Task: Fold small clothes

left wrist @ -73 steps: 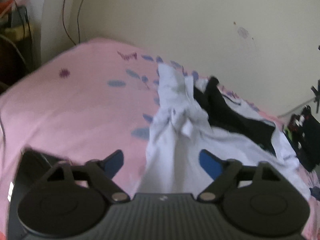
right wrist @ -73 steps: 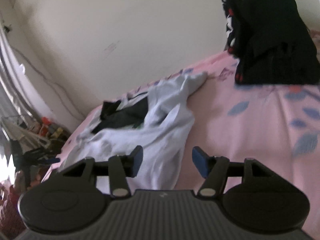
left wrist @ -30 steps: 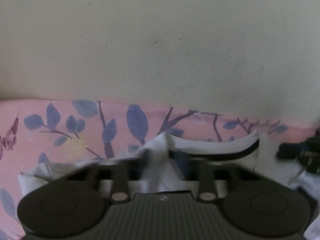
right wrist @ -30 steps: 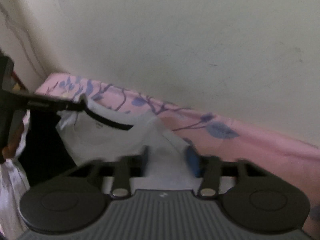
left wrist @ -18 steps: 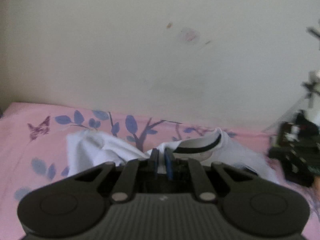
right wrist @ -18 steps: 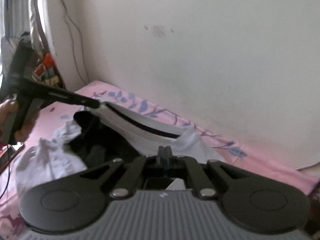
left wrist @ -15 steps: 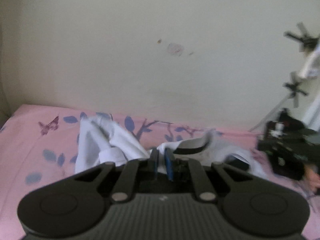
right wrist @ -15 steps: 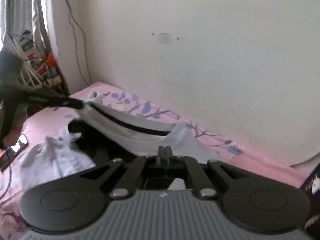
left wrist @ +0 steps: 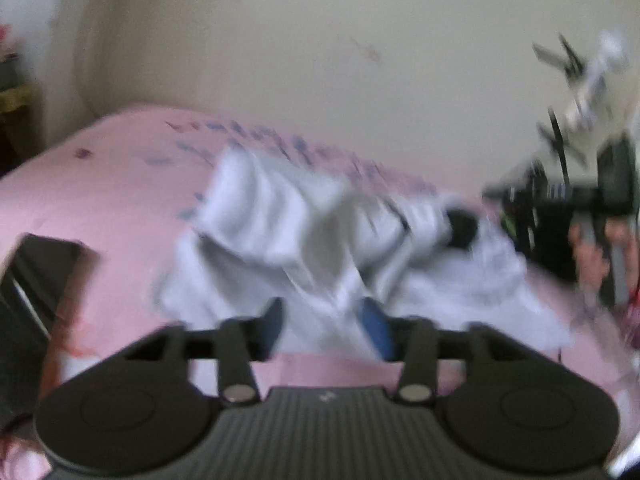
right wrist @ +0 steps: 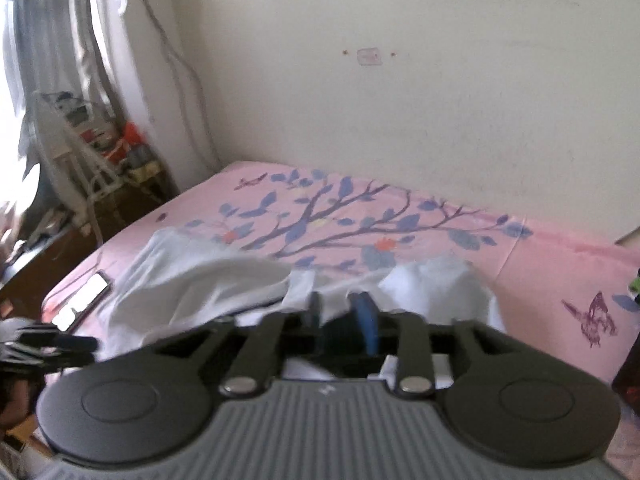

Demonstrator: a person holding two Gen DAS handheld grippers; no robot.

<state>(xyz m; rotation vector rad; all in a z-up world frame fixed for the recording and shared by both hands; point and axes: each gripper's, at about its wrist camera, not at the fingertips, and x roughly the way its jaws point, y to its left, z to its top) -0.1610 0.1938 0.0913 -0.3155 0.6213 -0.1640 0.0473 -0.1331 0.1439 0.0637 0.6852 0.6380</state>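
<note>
A white T-shirt (left wrist: 288,220) with a black neck trim lies crumpled on the pink floral bed sheet (left wrist: 120,184). My left gripper (left wrist: 325,326) is open just above the shirt's near edge, holding nothing; the view is blurred. In the right wrist view the same shirt (right wrist: 200,280) lies spread out on the sheet (right wrist: 540,264). My right gripper (right wrist: 340,316) has its jaws partly apart, with a fold of the white shirt lying between the fingers. The left gripper's fingers show at the left edge of that view (right wrist: 44,344).
A phone (right wrist: 82,300) lies on the sheet at the bed's left edge, and a dark flat object (left wrist: 40,276) shows at the left of the left wrist view. A cream wall (right wrist: 440,80) backs the bed. Cluttered shelves (right wrist: 104,152) stand left. Dark clothes (left wrist: 552,216) sit right.
Both grippers were shut on the shirt's collar and held it up. Now the left gripper has opened and let go, the right jaws have parted, and the shirt has dropped onto the bed.
</note>
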